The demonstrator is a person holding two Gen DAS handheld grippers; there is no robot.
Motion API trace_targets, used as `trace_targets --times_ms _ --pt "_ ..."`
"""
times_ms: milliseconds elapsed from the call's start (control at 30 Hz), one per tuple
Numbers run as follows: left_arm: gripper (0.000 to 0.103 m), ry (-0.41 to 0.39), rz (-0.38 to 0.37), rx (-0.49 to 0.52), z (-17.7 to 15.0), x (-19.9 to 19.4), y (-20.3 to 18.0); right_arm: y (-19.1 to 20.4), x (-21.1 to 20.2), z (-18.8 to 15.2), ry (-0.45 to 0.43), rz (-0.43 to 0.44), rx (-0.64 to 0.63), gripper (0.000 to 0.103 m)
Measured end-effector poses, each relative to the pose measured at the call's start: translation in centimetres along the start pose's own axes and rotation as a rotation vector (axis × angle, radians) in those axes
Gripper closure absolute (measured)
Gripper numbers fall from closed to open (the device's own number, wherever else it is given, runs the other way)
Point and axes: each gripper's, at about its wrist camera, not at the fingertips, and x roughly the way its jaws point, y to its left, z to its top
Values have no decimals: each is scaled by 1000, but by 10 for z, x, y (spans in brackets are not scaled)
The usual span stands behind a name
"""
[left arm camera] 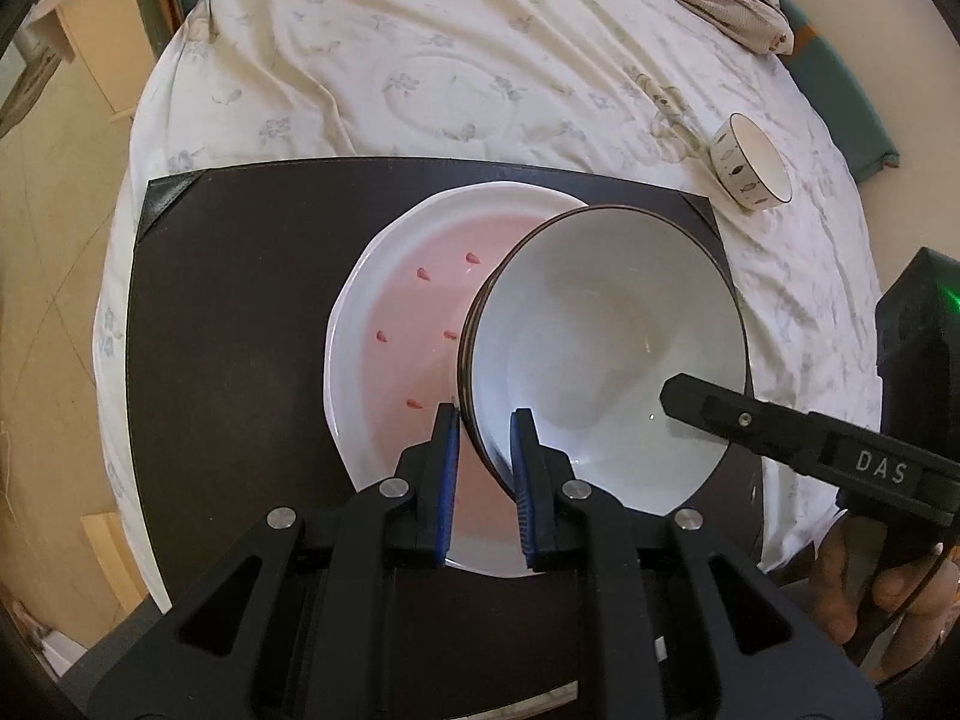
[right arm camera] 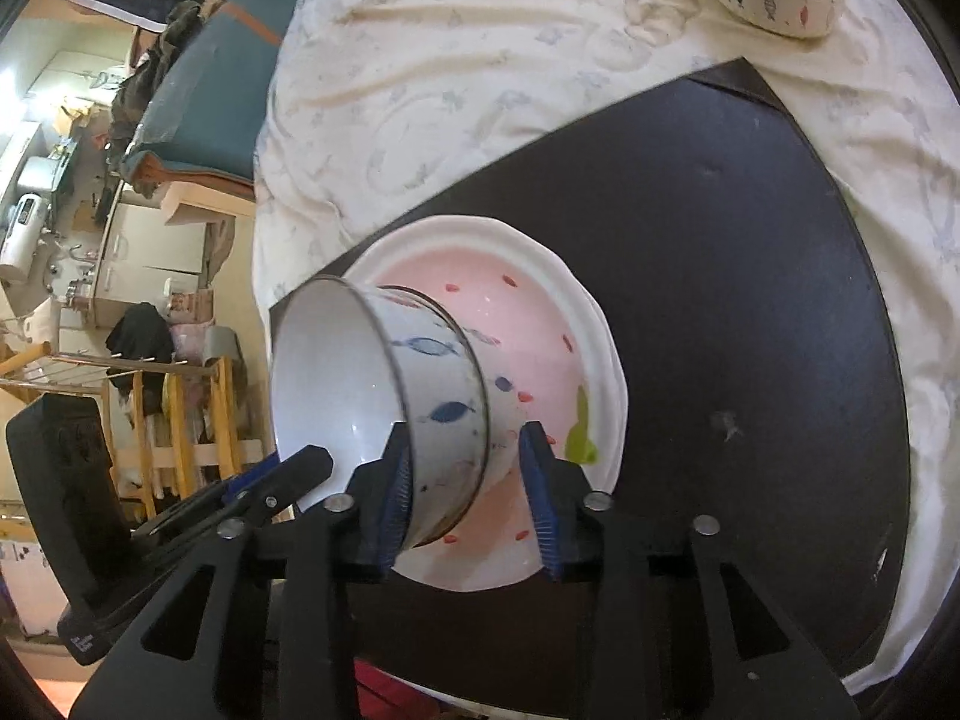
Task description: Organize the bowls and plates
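Lowering fish-pattern bowl (left arm camera: 600,348) onto pink plate (left arm camera: 396,324) at frame centre: left gripper (left arm camera: 485,420) clamps rim, right gripper (right arm camera: 474,444) jaws parted, no grip. Small bowl (left arm camera: 751,162) upper right unstacked.

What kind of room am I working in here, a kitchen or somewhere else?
Probably a lived-in home, likely a bedroom or combined living space. The black mat with the plate lies on a rumpled floral sheet, as on a bed, and the right wrist view shows cluttered cabinets and a wooden rack behind.

Soft daylight, sharp centre, fisheye-warped dark edges
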Motion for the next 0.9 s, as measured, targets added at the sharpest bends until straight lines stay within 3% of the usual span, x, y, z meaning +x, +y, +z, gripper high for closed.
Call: trace_targets --times_ms 100,267,433,767,900 --pt "89 11 -20 -31 0 3 2 -3 6 1 16 -6 16 58" --pt "89 19 -28 -54 4 5 5 -5 16 3 49 37 24 62" --pt "82 14 -24 -55 15 2 5 -4 19 7 33 60 24 62" --pt "78 -24 -49 -93 20 -6 17 7 26 20 17 72 29 59" --pt "64 -51 -32 -66 18 -16 14 11 16 20 -22 79 10 59"
